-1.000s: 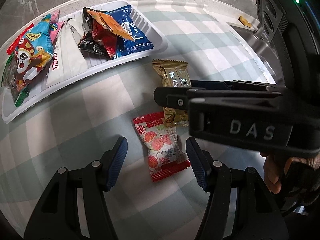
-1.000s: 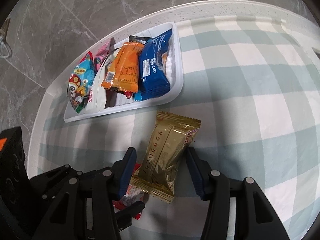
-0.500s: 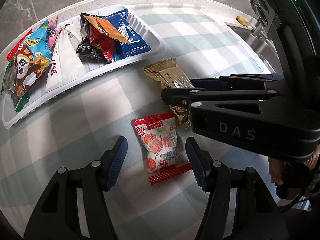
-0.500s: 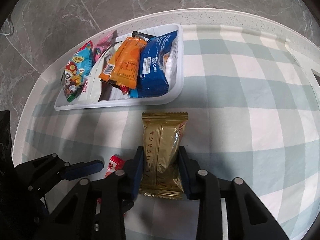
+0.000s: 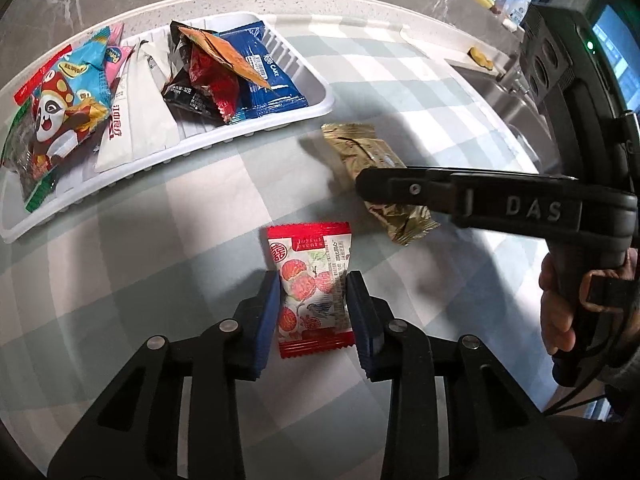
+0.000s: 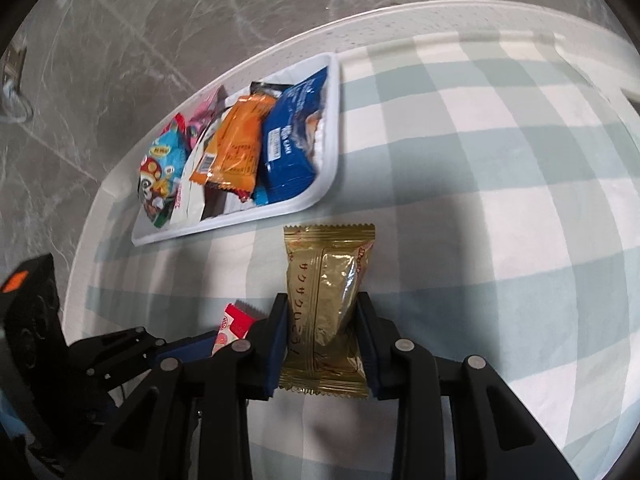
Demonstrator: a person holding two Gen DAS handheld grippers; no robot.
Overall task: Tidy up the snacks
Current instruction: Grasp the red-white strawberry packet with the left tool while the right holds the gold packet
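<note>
Gold snack [image 6: 326, 304] clamped in right gripper [image 6: 323, 340], red snack [image 5: 312, 288] clamped in left gripper [image 5: 313, 312], one white tray [image 5: 320, 108].

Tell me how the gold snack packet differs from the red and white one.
The gold packet is plain metallic foil; the red and white packet shows printed fruit. The gold packet is longer and sits in the right tool; the red and white one sits in the left tool. Both are clamped, outside the tray.

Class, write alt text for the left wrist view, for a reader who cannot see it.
The left hand-held gripper is shut on a red-and-white snack packet on a checked tablecloth. At right, the right hand-held gripper grips a gold packet; behind, a white tray holds more snacks.
</note>
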